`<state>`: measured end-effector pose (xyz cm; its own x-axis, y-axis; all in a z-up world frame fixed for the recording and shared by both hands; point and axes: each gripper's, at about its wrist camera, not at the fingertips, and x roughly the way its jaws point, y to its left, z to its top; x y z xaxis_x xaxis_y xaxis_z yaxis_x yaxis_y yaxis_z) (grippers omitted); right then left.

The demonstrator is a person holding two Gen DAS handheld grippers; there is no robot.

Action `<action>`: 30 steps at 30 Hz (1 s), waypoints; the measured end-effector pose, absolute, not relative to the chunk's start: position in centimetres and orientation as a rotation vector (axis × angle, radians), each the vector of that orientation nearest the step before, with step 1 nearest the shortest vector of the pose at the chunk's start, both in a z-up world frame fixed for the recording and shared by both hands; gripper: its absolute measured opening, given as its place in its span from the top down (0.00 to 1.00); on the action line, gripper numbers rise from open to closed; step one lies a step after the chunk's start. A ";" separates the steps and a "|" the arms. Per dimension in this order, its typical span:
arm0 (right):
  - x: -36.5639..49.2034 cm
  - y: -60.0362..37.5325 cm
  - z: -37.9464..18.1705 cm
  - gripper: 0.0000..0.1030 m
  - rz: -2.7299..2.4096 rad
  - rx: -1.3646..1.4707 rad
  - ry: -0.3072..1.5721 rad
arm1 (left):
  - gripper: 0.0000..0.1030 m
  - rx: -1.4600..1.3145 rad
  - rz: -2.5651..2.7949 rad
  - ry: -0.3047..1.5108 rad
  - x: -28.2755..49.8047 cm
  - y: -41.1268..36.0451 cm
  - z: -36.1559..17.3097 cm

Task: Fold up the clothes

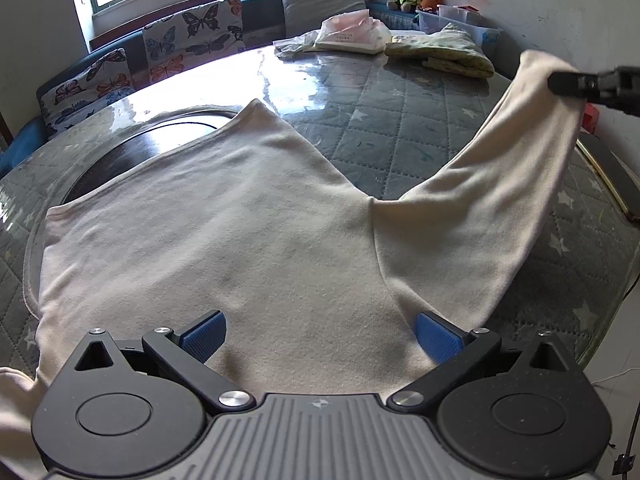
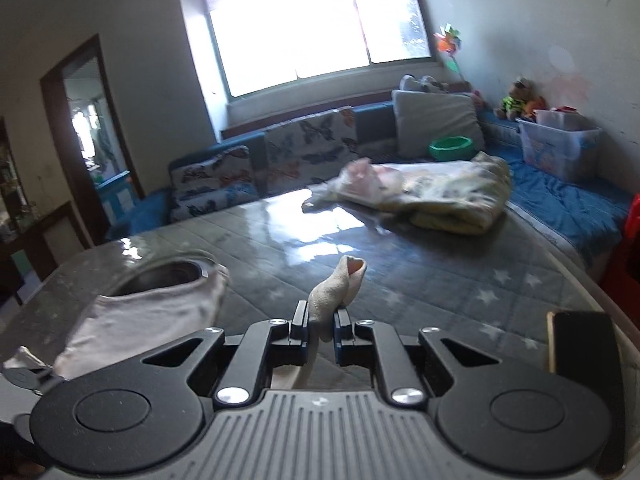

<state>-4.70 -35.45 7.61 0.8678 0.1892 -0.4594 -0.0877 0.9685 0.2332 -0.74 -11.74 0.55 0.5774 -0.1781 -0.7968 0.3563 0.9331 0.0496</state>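
Observation:
A cream long-sleeved shirt (image 1: pixel 224 236) lies spread on the round quilted table (image 1: pixel 400 120). My left gripper (image 1: pixel 320 336) is open, its blue pads (image 1: pixel 204 336) low over the shirt's near part. My right gripper (image 2: pixel 322 320) is shut on the sleeve cuff (image 2: pixel 340 284) and holds it above the table. In the left wrist view the sleeve (image 1: pixel 516 168) rises to the upper right, where the right gripper (image 1: pixel 576 84) pinches its end. The shirt's body also shows in the right wrist view (image 2: pixel 148 316) at the lower left.
A folded yellow floral cloth (image 1: pixel 444 52) and a pink-white bag (image 1: pixel 352 34) lie at the table's far side. A dark round recess (image 1: pixel 132 152) sits under the shirt's far edge. A sofa with butterfly cushions (image 1: pixel 192 32) and a plastic bin (image 2: pixel 560 144) stand behind. A dark block (image 2: pixel 580 344) lies at the table's right edge.

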 end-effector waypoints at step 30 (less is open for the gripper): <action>-3.6 -18.5 10.5 0.90 0.582 0.066 0.547 | 0.00 -0.073 -0.032 0.844 -3.5 4.6 3.0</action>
